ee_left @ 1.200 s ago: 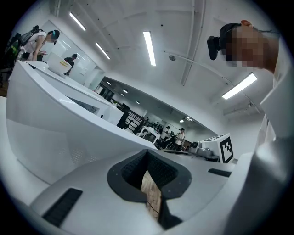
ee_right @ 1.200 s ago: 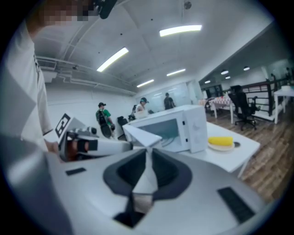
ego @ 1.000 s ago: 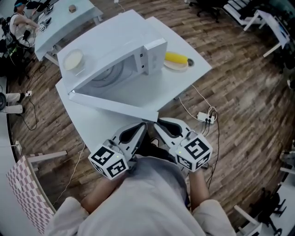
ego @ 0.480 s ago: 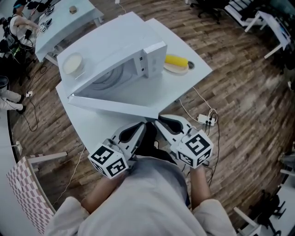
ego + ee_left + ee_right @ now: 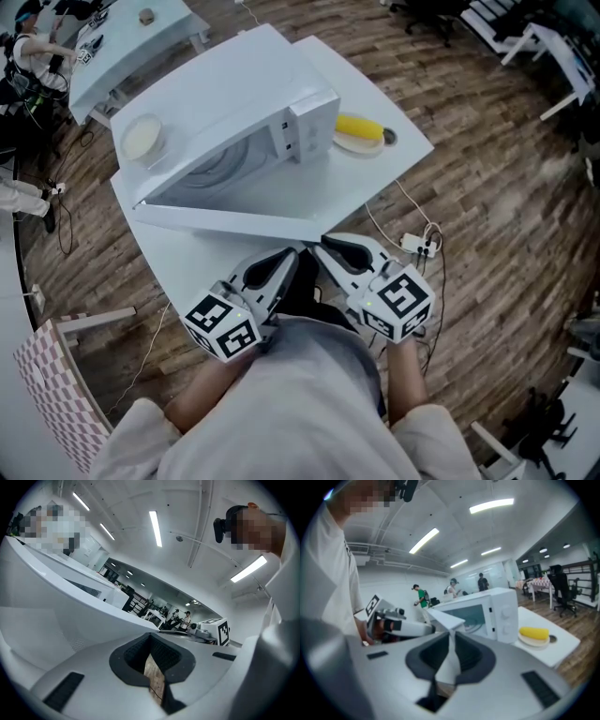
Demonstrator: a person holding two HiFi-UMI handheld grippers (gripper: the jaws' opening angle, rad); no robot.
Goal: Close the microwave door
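The microwave (image 5: 225, 103) stands on a white table (image 5: 187, 258), and its door (image 5: 253, 202) hangs wide open, swung out toward the person, with the round turntable showing inside. The control panel (image 5: 302, 125) at its right end has two knobs; any print there is too small to read. Right of the microwave a yellow banana (image 5: 360, 125) lies on a small plate (image 5: 356, 142).

Both tongs are held low by the person's body, just short of the door's near corner and side by side. The left gripper (image 5: 291, 258) has its jaws drawn together to a thin slit with nothing pinched; only wood floor shows through. The right gripper (image 5: 325, 248) is the same, jaws nearly touching and empty, with the door's corner just ahead of its tip.

The only markings are bold black-and-white square codes on the left cube (image 5: 222, 325) and the right cube (image 5: 397, 305)
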